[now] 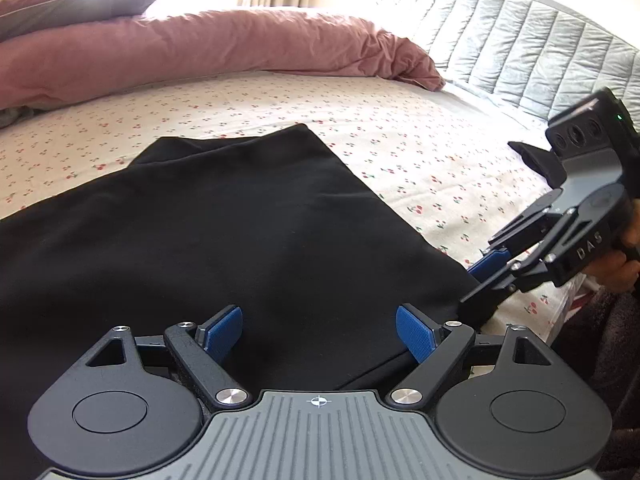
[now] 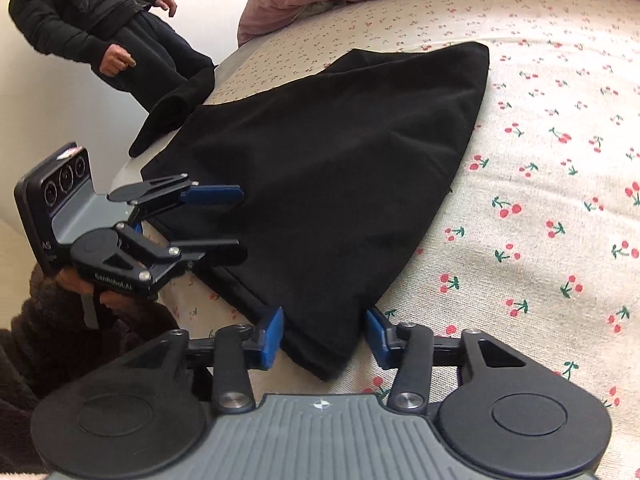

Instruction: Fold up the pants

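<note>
The bed (image 1: 400, 128) under you wears a cherry-print sheet, with one pink duvet (image 1: 208, 48) heaped along its far side, a grey quilted headboard (image 1: 520, 52) beyond, and a bystander in black (image 2: 100, 20) at the bed's edge. One pair of black pants (image 1: 224, 232) lies folded flat near the bed's near edge, bare sheet lying open past its far edge and to its right. Your left tool (image 1: 318, 334) is released above the pants' near hem, and your right tool (image 2: 324, 336) straddles their near corner, fingers spread, grasping nothing.
</note>
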`<state>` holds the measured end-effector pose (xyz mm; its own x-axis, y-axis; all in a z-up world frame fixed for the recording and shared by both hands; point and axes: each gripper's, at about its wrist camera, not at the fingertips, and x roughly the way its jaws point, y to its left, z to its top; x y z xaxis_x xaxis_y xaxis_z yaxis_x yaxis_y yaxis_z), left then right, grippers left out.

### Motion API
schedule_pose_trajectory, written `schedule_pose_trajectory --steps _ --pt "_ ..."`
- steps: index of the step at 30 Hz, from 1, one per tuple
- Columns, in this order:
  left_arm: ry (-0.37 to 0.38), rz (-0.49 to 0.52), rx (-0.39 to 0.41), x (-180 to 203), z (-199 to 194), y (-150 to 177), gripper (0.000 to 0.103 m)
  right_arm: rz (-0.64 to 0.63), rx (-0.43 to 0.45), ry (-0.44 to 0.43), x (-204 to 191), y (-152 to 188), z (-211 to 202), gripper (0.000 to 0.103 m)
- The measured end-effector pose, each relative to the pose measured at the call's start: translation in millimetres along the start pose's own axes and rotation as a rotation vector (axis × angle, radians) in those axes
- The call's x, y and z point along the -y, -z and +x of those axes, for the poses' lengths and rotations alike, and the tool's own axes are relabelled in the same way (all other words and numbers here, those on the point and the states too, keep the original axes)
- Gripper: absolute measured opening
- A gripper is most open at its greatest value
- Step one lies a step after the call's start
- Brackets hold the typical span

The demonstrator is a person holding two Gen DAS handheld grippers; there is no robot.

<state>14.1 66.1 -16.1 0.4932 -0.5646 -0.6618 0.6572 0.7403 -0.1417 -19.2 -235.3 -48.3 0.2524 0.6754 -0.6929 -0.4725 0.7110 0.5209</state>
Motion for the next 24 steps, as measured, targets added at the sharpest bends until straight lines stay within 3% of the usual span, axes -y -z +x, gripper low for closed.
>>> schedule_pose_trajectory --steps 4,12,16,19,23,24 --pt "0.017 0.068 -0.002 15.9 1.2 1.2 0.086 0.108 0.006 -0.060 10.1 -0.7 -4.4 0.019" --pt "0.079 0.128 0.053 48.5 -3.5 -3.8 0.086 0.169 0.115 -0.166 0.2 -17.9 -24.7 0.015" --pt "0.026 0.142 0.080 66.6 6.1 -8.7 0.085 0.180 0.133 -0.193 -5.6 -33.5 -16.1 0.015" --pt "-0.075 0.117 0.092 76.1 16.4 -11.2 0.082 0.187 0.133 -0.208 -7.4 -41.0 -9.2 0.015" --pt "-0.236 0.136 0.094 83.9 31.8 -9.2 0.039 0.187 0.127 -0.223 -4.7 -44.0 -8.8 0.018" --pt "-0.261 0.150 0.085 85.0 35.4 -7.6 0.035 0.188 0.127 -0.224 -1.4 -44.3 -10.5 0.020"
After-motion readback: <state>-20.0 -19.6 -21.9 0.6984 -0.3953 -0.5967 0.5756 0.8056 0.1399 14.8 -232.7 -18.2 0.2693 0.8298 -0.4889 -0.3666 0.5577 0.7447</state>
